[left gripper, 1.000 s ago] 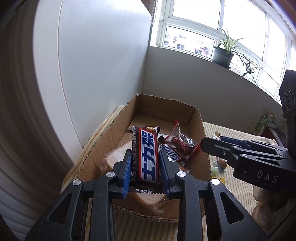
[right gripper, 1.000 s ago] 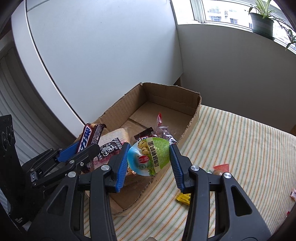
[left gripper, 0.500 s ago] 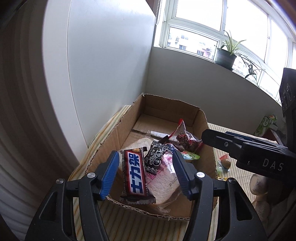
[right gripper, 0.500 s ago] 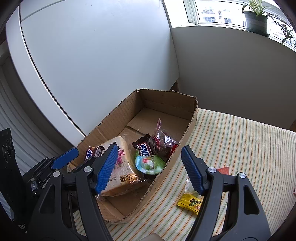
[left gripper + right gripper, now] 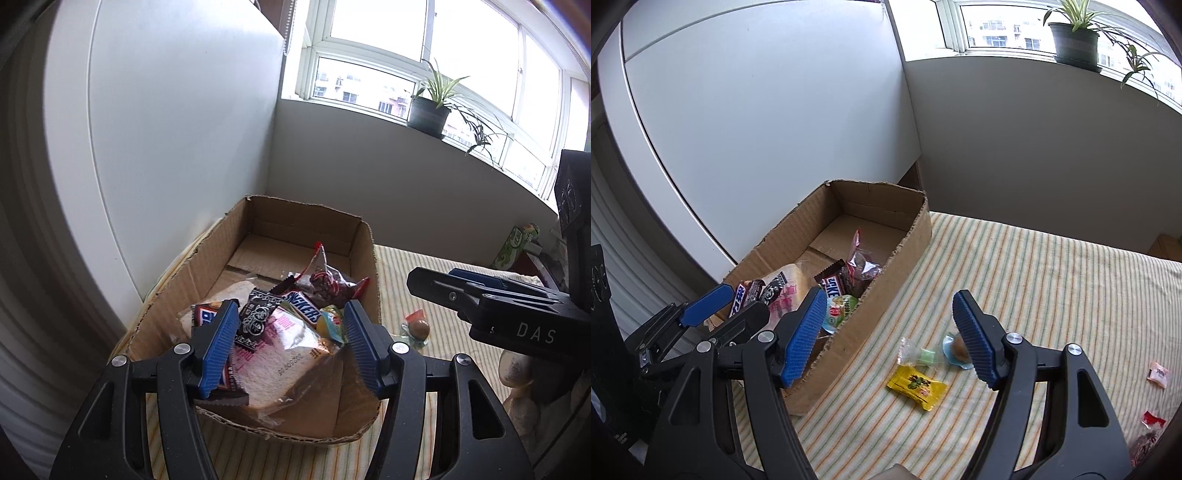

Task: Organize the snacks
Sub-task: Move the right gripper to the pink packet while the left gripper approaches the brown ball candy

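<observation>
Cardboard box [image 5: 369,258] of snacks, left gripper [image 5: 290,349] wide, right gripper [image 5: 890,336] wide.

The open cardboard box [image 5: 905,236] is the landmark. At its near end lie a wrapped bread slice [image 5: 280,362], a dark chocolate bar [image 5: 202,314] along its left edge, a black sachet [image 5: 256,312], a Snickers [image 5: 303,309], a green jelly cup [image 5: 842,308] and a red-trimmed clear bag [image 5: 325,280]. Outside, right of the box, lie a yellow packet [image 5: 916,384], a green candy [image 5: 925,356] and a brown sweet [image 5: 958,349].
</observation>
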A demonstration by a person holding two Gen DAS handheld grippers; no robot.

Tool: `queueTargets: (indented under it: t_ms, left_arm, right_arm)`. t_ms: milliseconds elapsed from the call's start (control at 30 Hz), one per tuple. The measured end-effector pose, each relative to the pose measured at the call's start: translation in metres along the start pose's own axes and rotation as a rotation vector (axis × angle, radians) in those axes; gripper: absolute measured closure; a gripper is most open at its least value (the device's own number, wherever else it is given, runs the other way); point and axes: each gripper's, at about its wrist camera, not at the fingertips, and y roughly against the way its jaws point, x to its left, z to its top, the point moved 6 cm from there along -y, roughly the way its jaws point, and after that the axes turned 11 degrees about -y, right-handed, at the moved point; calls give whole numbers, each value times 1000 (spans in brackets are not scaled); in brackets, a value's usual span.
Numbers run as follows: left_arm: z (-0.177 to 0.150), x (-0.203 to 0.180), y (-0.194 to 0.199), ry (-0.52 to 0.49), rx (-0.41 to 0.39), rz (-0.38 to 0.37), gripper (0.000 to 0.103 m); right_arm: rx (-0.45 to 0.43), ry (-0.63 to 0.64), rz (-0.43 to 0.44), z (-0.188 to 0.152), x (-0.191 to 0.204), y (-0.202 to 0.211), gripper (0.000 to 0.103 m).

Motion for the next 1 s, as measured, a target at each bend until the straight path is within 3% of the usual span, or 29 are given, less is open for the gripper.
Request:
queueTargets:
  t_ms: [633, 1000]
  left_arm:
    - [8, -107, -15, -141, 29, -114, 44]
    - [-3, -151, -57, -189, 138, -161, 44]
  right_arm:
    - [-18, -94, -153, -12, -130, 50, 29]
    - [7, -236, -236, -25, -229, 74, 29]
